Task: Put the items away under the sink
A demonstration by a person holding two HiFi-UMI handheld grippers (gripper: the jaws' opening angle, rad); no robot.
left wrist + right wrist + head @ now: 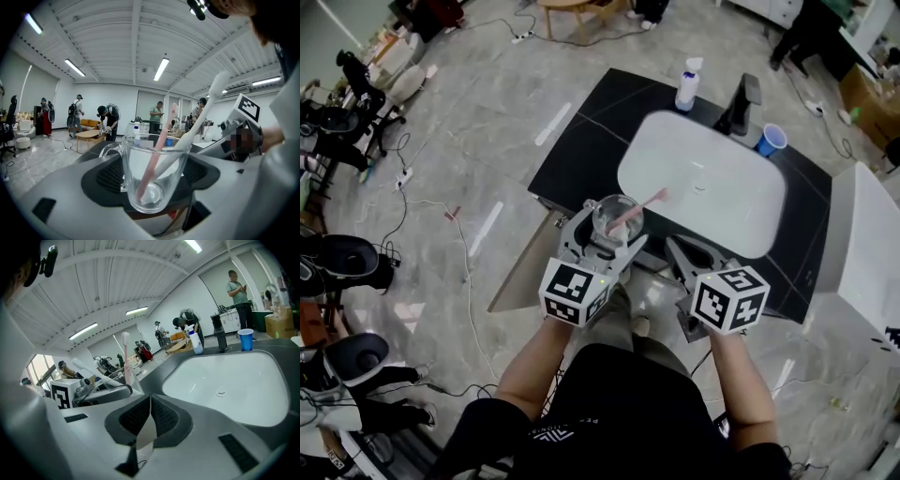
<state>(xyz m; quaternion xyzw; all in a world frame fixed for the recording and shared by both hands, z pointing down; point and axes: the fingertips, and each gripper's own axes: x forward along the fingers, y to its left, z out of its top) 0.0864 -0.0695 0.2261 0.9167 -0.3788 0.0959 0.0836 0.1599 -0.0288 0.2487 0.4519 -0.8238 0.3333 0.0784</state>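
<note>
While the glass mug (149, 174) is clamped upright between the wide-spread jaws of the left gripper (150, 187), its dark pads pressing the mug's sides, the pink toothbrush (158, 150) and the white toothbrush (199, 123) lean against the rim and ride along inside it. That level, two-sided hold seems chosen so that nothing tips out on the way down. In the head view the mug hangs at the centre of the frame, over the near left edge of the white sink basin (712, 192), not yet under it. Just to its right, the right gripper (692, 255) has its jaws pressed together with nothing between them. It probably hangs idle so that it is free to deal with a cabinet door. The basin is set in a black countertop (581, 141). At the lower left of that counter a tan panel (523, 267) juts out over the floor; it may be an open cabinet door, though the head view does not settle this. Toward the upper right, a spray bottle (687, 84), a dark faucet (741, 105) and a blue cup (772, 140) stand along the far side of the basin. The bottle and cup look like items waiting their turn.
</note>
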